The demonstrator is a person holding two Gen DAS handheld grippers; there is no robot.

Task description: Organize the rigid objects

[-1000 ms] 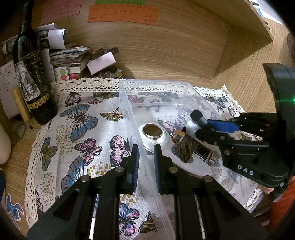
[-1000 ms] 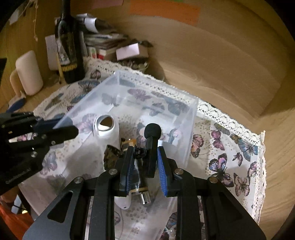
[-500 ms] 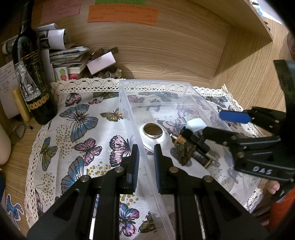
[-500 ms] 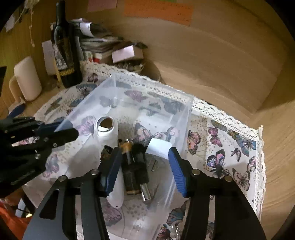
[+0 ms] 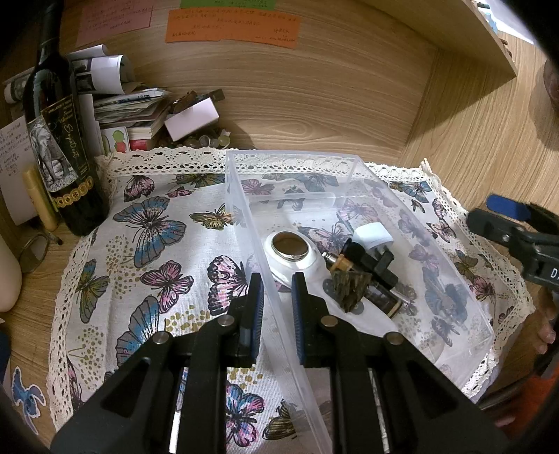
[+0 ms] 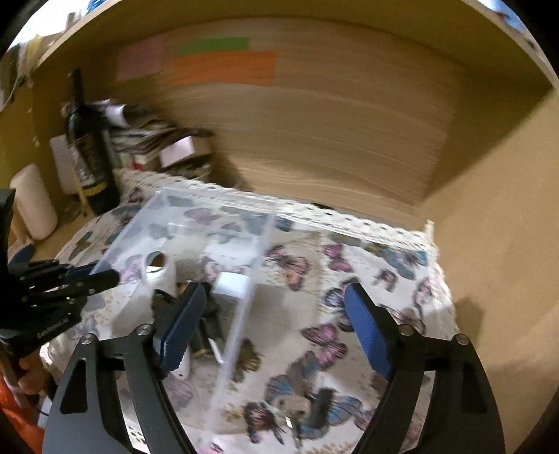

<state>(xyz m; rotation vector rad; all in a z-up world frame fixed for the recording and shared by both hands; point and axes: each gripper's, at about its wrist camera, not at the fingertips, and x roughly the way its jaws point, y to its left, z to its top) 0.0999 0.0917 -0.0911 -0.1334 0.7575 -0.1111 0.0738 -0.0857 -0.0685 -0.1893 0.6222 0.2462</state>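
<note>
A clear plastic bin (image 5: 454, 279) (image 6: 244, 314) stands on a butterfly cloth. Inside lie a white holder with a brown oval top (image 5: 290, 251) (image 6: 159, 269), a black device with a white cap (image 5: 370, 255) (image 6: 230, 284) and a dark pine cone piece (image 5: 349, 286). My left gripper (image 5: 276, 304) is shut on the bin's left wall, one finger on each side. My right gripper (image 6: 276, 328) is open wide and empty, raised above the bin's right wall. Its fingertips (image 5: 489, 216) show at the right edge of the left wrist view.
A dark wine bottle (image 5: 59, 139) (image 6: 89, 153) stands at the back left beside stacked papers and a small box (image 5: 190, 118). A wooden back wall carries coloured notes (image 5: 232, 24). A cream cylinder (image 6: 33, 202) stands at the far left. The cloth (image 5: 150, 244) has a lace edge.
My right gripper let go of the black device into the bin, opened wide and pulled back up and to the right. The left gripper stayed on the bin wall.
</note>
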